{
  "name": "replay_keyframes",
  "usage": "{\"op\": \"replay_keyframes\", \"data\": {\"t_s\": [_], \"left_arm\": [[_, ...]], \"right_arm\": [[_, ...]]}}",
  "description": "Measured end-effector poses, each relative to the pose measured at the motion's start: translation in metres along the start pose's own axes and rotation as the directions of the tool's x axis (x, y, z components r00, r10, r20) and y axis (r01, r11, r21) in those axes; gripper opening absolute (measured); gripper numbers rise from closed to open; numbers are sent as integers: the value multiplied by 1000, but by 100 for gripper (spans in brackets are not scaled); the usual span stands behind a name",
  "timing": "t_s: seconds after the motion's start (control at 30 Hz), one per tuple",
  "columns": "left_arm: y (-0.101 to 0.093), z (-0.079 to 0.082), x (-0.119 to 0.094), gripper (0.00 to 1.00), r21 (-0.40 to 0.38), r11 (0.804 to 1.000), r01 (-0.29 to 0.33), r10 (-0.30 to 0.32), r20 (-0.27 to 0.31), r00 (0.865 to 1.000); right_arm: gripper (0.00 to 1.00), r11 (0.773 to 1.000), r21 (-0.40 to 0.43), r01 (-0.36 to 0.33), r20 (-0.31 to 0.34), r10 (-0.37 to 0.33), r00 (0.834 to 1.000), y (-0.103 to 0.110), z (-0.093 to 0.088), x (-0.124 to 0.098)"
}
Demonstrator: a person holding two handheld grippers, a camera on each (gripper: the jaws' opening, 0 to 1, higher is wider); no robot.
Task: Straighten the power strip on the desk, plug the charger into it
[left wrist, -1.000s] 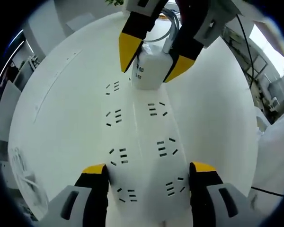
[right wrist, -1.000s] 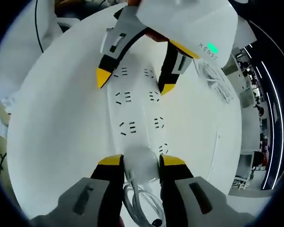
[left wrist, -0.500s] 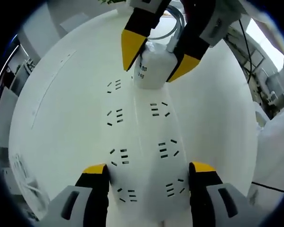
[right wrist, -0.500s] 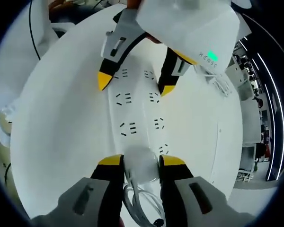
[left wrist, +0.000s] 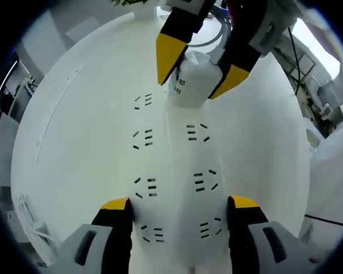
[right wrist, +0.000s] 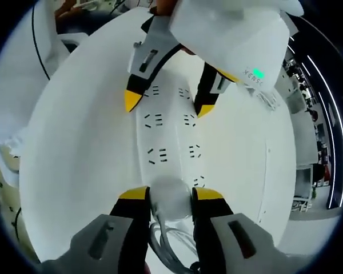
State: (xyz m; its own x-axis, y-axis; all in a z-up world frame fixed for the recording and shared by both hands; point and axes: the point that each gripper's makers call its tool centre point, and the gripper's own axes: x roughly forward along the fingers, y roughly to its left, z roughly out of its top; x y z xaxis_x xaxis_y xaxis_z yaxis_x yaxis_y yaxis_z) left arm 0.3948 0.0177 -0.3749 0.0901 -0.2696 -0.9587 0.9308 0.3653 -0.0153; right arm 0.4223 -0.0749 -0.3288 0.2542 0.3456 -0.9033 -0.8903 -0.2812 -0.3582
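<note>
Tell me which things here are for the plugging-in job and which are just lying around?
For the job:
- power strip, lying on the desk
- charger, white, gripped by the right gripper over the strip
- left gripper, open, straddling the strip's other end

Just lying around:
- bundle of white cable near the desk edge
- shelves in the background

The power strip (left wrist: 171, 188) runs off the view's bottom edge; the charger (left wrist: 191, 85) print is unreadable
</note>
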Motion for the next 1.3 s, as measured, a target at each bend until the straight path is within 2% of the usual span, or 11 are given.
{"op": "replay_keyframes", "data": {"t_s": [0.47,0.8,1.3], "left_arm": [[10,5,2,67,46,999,15,-15,3,1000],[0,4,0,67,95,995,27,-28,7,1000],[6,8,3,67,148,988,43,-43,-6,999]], "right_arm": [[27,996,86,-13,-30,16,999,10,-1,-3],[27,987,161,-8,-30,13,999,18,0,-8],[27,974,226,17,-26,-12,1000,32,3,-16]]}}
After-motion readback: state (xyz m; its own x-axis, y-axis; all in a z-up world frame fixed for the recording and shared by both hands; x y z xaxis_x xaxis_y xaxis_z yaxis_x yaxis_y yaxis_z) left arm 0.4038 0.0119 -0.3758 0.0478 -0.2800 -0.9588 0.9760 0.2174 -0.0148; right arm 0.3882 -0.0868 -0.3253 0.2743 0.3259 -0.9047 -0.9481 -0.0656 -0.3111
